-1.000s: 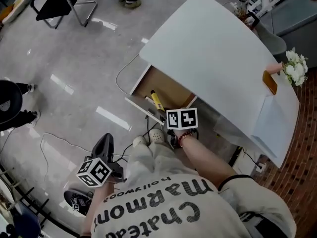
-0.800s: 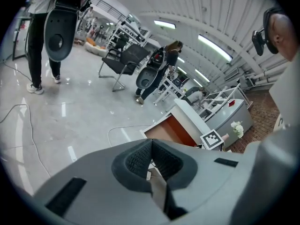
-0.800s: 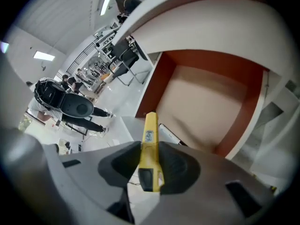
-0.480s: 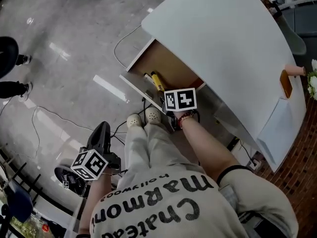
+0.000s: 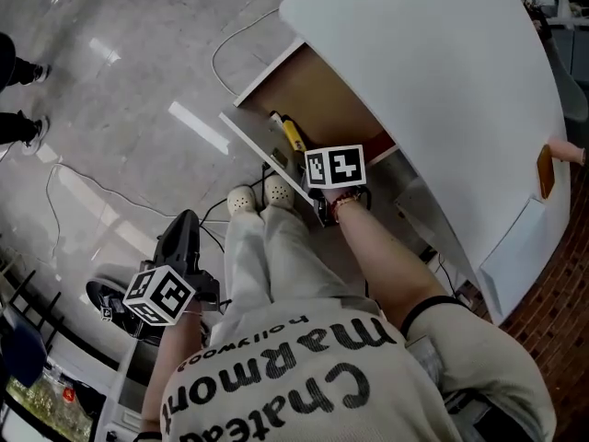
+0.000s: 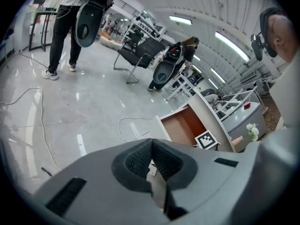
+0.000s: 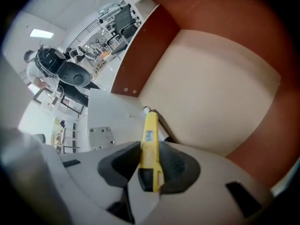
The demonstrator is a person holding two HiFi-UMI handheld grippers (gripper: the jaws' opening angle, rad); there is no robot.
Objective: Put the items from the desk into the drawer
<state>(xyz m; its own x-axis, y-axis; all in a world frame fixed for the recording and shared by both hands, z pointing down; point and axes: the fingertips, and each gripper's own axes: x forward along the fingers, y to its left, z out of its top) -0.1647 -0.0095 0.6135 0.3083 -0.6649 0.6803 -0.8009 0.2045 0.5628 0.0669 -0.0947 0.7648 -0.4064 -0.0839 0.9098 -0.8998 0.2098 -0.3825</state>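
— Which step is this?

— The drop-off. The right gripper (image 7: 149, 167) has its jaws clamped on a slim yellow plastic tool with a black tail (image 7: 150, 139). It holds the tool inside the open wooden drawer with the white front (image 7: 211, 93), close to that front panel.

— And the left gripper (image 6: 151, 159)?

— Jaws pressed together on nothing, well away from the drawer (down by the person's side).

— Next?

— I'd judge: lower the tool onto the drawer floor, spread the jaws, lift clear.
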